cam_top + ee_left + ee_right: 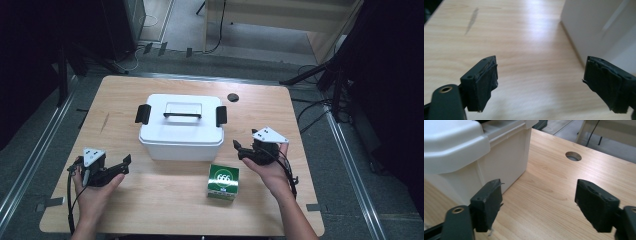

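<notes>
I see the white storage box [181,134] sitting at the middle of the wooden table [150,200], lid on, with 2 black latches [143,114] at its ends and a handle recess on top. Just in front of its right corner stands a small green carton [223,182] marked 666. A round cable hole [233,97] sits in the tabletop behind the box's right end.

My left gripper [124,165] rests left of the box, near its front left corner, jaws spread wide with bare wood between them in the left gripper view [540,82]. My right gripper [239,150] hovers just right of the box, held in a hand [270,170], its jaws also spread and holding nothing; in the right gripper view [537,205] the box wall is close by the left jaw.
</notes>
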Action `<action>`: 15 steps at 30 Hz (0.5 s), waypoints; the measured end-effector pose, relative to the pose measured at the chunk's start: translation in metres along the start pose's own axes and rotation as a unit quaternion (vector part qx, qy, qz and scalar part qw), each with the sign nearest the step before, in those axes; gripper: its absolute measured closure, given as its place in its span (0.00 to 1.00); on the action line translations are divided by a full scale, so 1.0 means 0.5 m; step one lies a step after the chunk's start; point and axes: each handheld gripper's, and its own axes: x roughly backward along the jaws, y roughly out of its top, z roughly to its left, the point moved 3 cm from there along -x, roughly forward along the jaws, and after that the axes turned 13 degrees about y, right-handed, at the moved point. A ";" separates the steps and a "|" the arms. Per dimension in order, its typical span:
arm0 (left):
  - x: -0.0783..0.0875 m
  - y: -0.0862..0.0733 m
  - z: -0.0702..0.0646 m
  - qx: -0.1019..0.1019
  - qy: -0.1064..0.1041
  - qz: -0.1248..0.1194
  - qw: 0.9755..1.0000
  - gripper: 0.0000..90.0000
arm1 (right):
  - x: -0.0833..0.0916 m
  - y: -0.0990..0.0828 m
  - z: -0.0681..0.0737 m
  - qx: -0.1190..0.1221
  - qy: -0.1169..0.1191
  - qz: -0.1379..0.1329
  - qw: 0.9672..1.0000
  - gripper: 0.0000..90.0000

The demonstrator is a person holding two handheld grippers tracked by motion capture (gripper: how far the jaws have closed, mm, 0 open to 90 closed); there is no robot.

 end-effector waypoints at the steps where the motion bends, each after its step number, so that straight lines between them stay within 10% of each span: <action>1: 0.000 -0.008 0.003 -0.003 0.003 0.001 1.000 0.10 | 0.000 0.000 0.000 0.000 0.000 0.000 1.000 0.23; 15: -0.003 -0.037 0.036 0.002 -0.016 -0.023 1.000 0.00 | 0.044 0.064 -0.009 0.066 0.058 0.048 0.995 0.13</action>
